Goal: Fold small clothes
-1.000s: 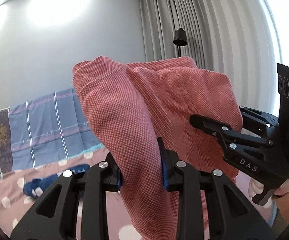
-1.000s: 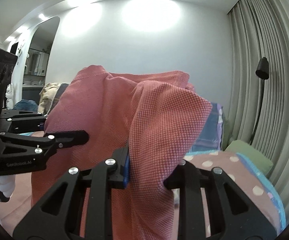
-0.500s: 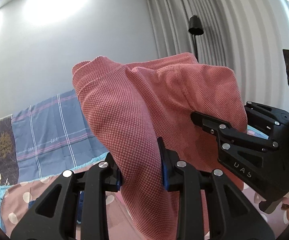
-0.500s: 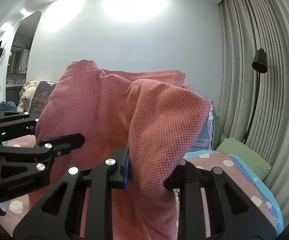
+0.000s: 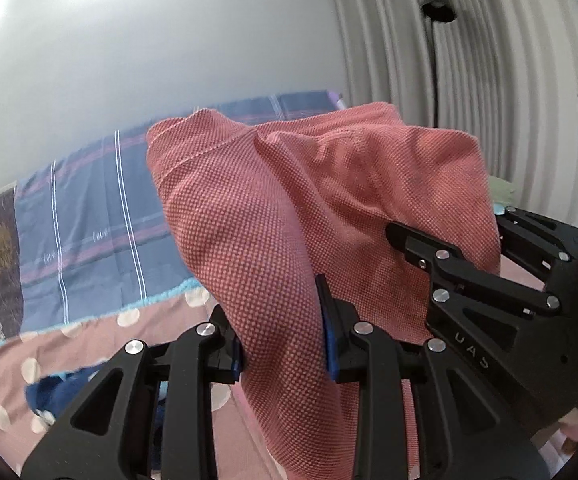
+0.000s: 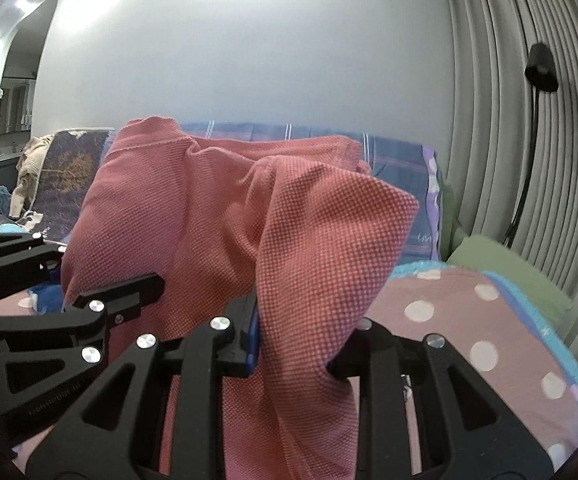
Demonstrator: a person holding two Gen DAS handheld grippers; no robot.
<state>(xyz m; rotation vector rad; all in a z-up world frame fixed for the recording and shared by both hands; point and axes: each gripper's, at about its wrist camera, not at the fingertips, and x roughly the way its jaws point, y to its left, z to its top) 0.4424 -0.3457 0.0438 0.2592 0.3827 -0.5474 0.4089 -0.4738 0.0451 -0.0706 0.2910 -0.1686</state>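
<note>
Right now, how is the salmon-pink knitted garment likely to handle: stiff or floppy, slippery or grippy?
Probably floppy: the salmon-pink knitted garment drapes and bunches between the left gripper and the right gripper. Its textured weave likely grips the pads. It seems light, sagging little.

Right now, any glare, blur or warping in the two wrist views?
Left wrist: ceiling glare top left, curtain bowed by fisheye, polka-dot bedspread smeared. Right wrist: blown-out ceiling light top centre, curtain bowed; the pink garment weave stays sharp.
</note>
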